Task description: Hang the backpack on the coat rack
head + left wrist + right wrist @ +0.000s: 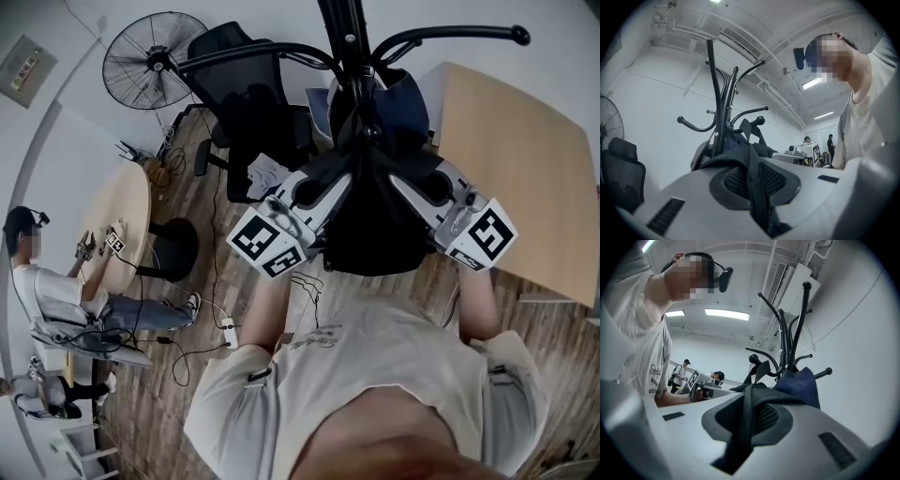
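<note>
Wood-floored office, a fan (150,52) and a desk chair (246,103) behind the coat rack (351,42). The backpack (375,220) is up against the rack's pole, just below the hooks, its top loop (749,129) right by a hook tip; I can't tell if it's seated. The left gripper (754,187) and right gripper (745,423) each pinch its black fabric on either side of the rack, sharing the weight to keep it level, I'd say.

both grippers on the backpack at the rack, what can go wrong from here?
1. The top loop of the backpack sits near the hook knob. I can't tell whether it's seated, so letting go could drop it.
2. Both the left gripper and right gripper clamp its fabric. An uneven release might swing it and rock the coat rack.
</note>
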